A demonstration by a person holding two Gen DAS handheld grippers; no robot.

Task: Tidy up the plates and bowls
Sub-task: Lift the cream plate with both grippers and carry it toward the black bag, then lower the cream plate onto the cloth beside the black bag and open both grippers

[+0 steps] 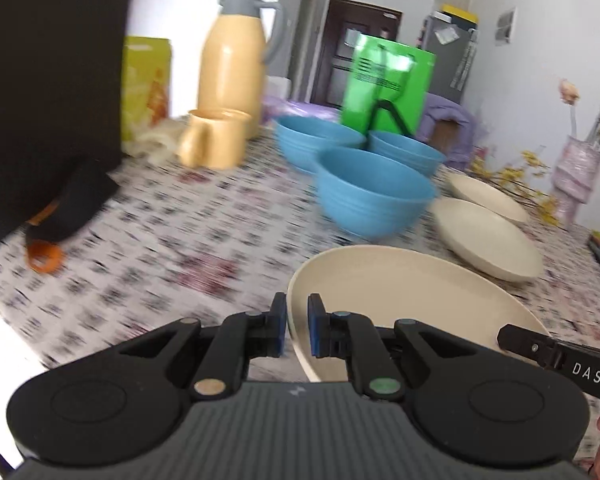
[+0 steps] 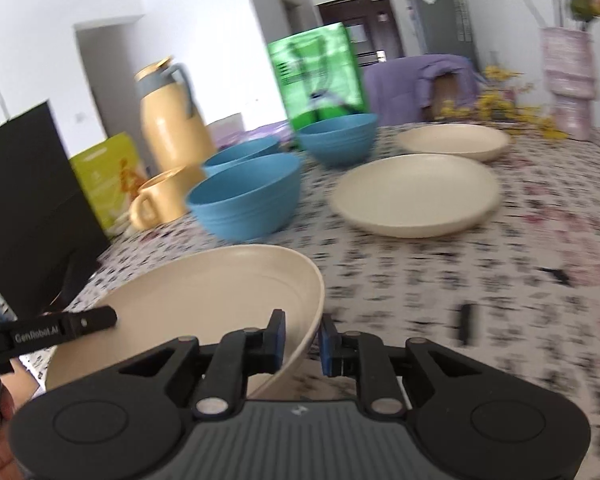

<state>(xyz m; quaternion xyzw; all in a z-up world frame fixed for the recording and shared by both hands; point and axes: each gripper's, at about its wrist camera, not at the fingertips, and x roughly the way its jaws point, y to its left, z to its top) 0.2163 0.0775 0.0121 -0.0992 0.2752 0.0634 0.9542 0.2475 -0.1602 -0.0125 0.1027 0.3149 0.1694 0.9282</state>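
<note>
A cream plate (image 1: 400, 300) (image 2: 204, 300) hangs tilted just above the patterned tablecloth (image 1: 160, 240), carried between both grippers. My left gripper (image 1: 298, 328) is shut on its left rim. My right gripper (image 2: 303, 338) has the right rim between its blue pads and is shut on it. Each view shows the other gripper's finger at the plate's far side. Two more cream plates (image 1: 488, 236) (image 1: 488, 196) lie beyond on the right, with three blue bowls (image 1: 372, 192) (image 1: 312, 136) (image 1: 404, 152) behind them. The right wrist view shows the same plates (image 2: 416, 194) (image 2: 452, 140) and bowls (image 2: 248, 200).
A yellow thermos jug (image 1: 232, 60) and matching mug (image 1: 216, 136) stand at the back left beside a black bag (image 1: 48, 80). A green bag (image 1: 388, 80) stands behind the bowls. A pink vase (image 1: 576, 172) with yellow flowers is at the far right.
</note>
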